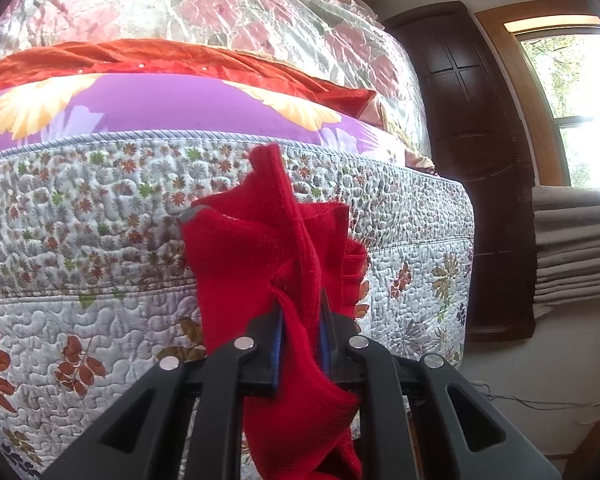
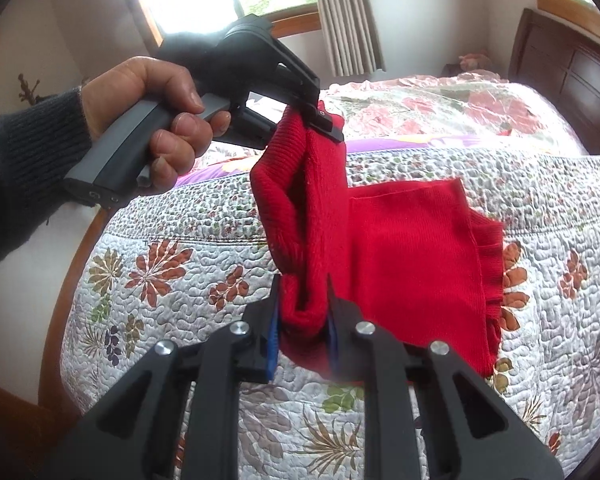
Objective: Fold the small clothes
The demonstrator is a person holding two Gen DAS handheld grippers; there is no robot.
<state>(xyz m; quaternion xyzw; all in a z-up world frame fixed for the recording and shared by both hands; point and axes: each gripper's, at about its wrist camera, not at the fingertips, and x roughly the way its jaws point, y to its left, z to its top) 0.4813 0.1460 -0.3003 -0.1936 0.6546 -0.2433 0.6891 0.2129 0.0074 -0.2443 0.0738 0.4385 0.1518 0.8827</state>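
Both grippers were clamped on the same red knit garment (image 2: 404, 248), which hung in the air over the quilted floral bedspread (image 2: 188, 264), not resting on it as far as either view showed.

Right gripper (image 2: 302, 320): fingers pinched on a bunched roll of the knit. Fabric filled the gap between the blue pads (image 2: 271, 344), bulging out below them. From there the cloth ran up and away to the left gripper (image 2: 327, 126), whose tips bit the upper ribbed edge, far and slightly right of centre in the right wrist view. A person's hand (image 2: 156, 120) in a dark sleeve (image 2: 24, 172) squeezed that gripper's handle.

Left wrist view: left gripper (image 1: 301, 330) closed on the red knit garment (image 1: 260, 248), a thick fold wedged between the fingers, a stitched seam running up through the gap. Cloth spilled past the tips toward the far side and drooped back below the jaws toward the camera. A ribbed hem fanned out on the right of the fingers.

A flat panel of the garment hung to the right of the right gripper's fingers, with its ribbed edge on the far right.

Behind: a purple flowered sheet (image 1: 148, 104), an orange-red cloth (image 1: 148, 60), and a dark wooden headboard (image 1: 472, 160) on the right.
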